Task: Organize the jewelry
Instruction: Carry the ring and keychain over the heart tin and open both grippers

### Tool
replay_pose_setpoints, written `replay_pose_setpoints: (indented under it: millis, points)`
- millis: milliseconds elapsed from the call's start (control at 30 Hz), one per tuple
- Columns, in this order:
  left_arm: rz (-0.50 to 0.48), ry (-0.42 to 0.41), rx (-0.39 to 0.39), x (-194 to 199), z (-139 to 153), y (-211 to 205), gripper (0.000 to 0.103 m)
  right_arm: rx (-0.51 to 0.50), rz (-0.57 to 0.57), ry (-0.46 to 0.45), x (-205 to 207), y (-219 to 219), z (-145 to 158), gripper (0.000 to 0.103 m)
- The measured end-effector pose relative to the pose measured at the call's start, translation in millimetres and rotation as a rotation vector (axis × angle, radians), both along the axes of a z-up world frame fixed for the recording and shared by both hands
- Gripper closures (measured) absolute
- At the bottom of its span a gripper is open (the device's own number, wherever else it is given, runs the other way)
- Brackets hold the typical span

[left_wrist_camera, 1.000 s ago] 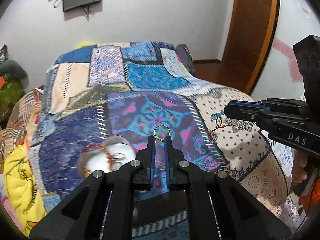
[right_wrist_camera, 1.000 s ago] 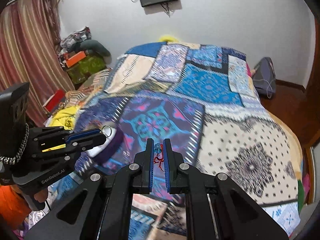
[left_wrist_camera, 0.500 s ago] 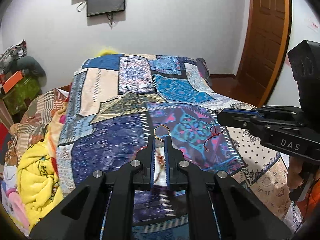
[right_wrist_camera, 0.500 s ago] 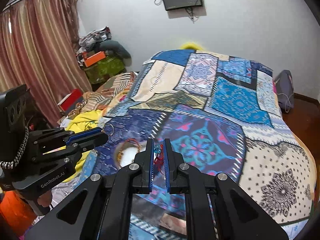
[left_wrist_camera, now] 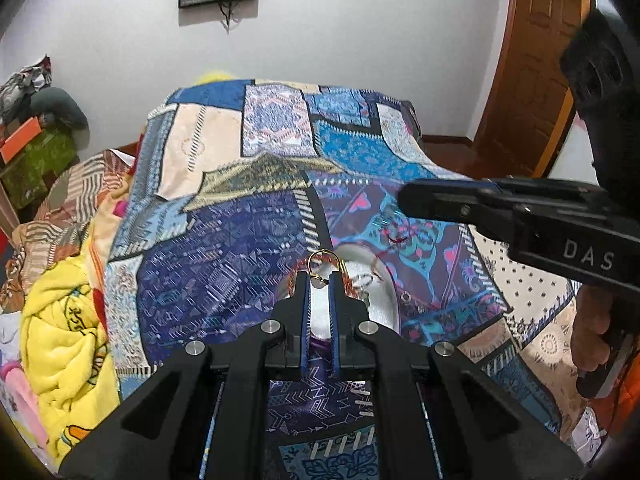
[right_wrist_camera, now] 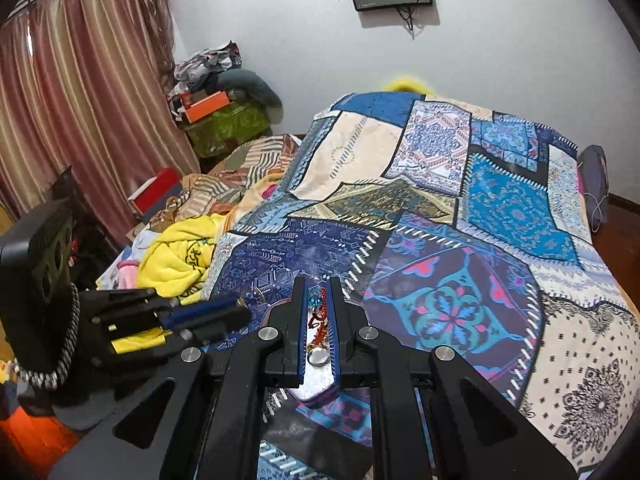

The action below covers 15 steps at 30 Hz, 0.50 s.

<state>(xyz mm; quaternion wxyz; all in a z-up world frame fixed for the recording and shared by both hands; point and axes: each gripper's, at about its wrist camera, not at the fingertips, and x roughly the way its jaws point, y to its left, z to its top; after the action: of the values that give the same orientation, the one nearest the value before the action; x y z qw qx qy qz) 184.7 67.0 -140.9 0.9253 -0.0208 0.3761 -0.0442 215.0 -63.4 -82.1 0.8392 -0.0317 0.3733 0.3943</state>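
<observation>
- both grippers have come in over the white dish (left_wrist_camera: 380, 300) since a second ago; back then it lay off to the left of the left gripper's tips, and now it sits right under them.
- gold ring (left_wrist_camera: 323, 264): pinched at its lower edge between the tips of the left gripper (left_wrist_camera: 320, 278), its loop standing up above the jaws, directly over the dish. the jaws are nearly closed, with only the ring's width between them.
- blue-beaded trinket with red thread (right_wrist_camera: 316, 308): held in the narrow gap of the right gripper (right_wrist_camera: 317, 300), also almost closed. its thread dangles down toward the dish (right_wrist_camera: 318, 380), which shows between the fingers.
- the dish already holds a beaded bracelet (left_wrist_camera: 350, 286) and what looks like another small ring (left_wrist_camera: 366, 279), though blur makes that hard to confirm.
- judged step: dropping both pieces into the dish, which rests on the patchwork bedspread (left_wrist_camera: 224, 248).
- to do it well: lower each piece close to the dish floor before letting go, since a ring dropped from height could bounce or roll onto the soft cover and vanish in the pattern.
- release one side at a time; the right gripper (left_wrist_camera: 500, 208) crosses just above the dish in the left view, so the two tools are close enough to knock each other.
- open the jaws only slightly and watch that the red thread falls free rather than clinging to a pad.
- lift straight up afterwards so the bracelet is not dragged out.
</observation>
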Motion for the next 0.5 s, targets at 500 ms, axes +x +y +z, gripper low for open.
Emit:
replay_pose_setpoints:
  millis: [500]
  points:
    - [-0.024, 0.052, -0.017, 11.9, -27.0, 6.7, 0.096, -0.048, 0.038, 0.07, 10.3, 27.8, -30.5, 0.095]
